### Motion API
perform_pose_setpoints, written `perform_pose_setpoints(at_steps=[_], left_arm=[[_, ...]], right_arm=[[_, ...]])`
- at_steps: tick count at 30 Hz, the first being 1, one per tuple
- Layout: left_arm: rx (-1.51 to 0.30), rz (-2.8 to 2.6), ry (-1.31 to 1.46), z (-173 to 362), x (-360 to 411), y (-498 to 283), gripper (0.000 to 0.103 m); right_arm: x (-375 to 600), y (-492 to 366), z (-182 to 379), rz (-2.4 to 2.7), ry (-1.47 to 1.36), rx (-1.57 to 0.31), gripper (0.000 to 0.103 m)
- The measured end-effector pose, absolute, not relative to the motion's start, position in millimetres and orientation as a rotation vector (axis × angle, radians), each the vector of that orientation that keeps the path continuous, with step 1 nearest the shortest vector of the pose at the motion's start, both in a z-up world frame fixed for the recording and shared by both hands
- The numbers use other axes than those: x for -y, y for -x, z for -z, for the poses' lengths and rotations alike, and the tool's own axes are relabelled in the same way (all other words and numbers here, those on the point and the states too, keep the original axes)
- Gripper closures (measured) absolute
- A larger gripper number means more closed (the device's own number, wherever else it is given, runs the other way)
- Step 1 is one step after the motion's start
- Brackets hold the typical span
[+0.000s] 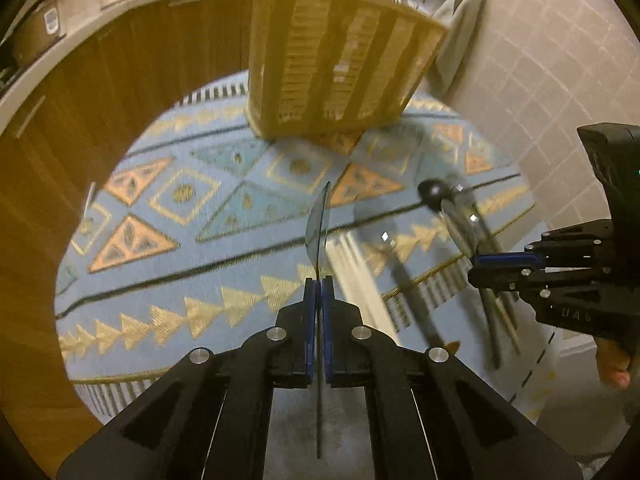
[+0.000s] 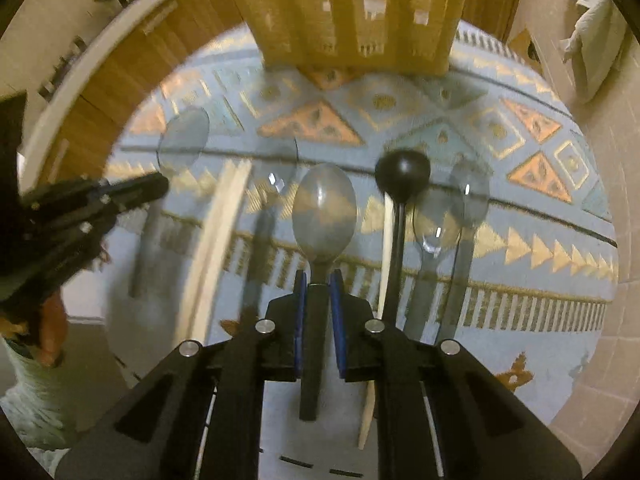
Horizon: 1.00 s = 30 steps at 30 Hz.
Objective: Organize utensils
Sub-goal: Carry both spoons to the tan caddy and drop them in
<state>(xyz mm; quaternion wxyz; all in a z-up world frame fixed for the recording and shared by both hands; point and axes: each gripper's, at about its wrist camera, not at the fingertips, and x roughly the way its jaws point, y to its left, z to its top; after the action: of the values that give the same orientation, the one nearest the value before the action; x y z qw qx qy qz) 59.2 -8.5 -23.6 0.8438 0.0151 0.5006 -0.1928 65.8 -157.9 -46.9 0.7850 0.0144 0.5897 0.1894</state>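
The left gripper [image 1: 319, 286] has its blue fingers [image 1: 308, 292] pressed narrow on a thin translucent spoon [image 1: 319, 224], seen edge-on, its bowl pointing forward and its handle running back between the fingers. The right gripper [image 2: 319, 280] likewise holds a grey spoon [image 2: 324, 212] by the neck, bowl face-up ahead of the fingers [image 2: 337, 292], dark handle trailing back toward the camera. Both spoons' long axes lie along their grippers and aim toward the wooden slatted organizer [image 1: 340, 56], which stands at the far side of the blue patterned cloth [image 1: 180, 240]. Just beside the right-hand spoon lie more utensils: a black ball-ended tool [image 2: 402, 174], clear spoons [image 2: 432, 220] and pale wooden sticks [image 2: 224, 232], all roughly parallel. The organizer lies straight ahead of both grippers; neither looks clearly nearer, so either spoon could travel forward along its own axis to reach a slot.
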Motion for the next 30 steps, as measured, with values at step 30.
perform_pose_setpoints(at_steps=[30], left_arm=[[-0.212, 0.378, 0.309, -145, 27, -171, 0.102]], right_arm=[[233, -135, -160, -0.294, -0.077, -0.464, 0.093]])
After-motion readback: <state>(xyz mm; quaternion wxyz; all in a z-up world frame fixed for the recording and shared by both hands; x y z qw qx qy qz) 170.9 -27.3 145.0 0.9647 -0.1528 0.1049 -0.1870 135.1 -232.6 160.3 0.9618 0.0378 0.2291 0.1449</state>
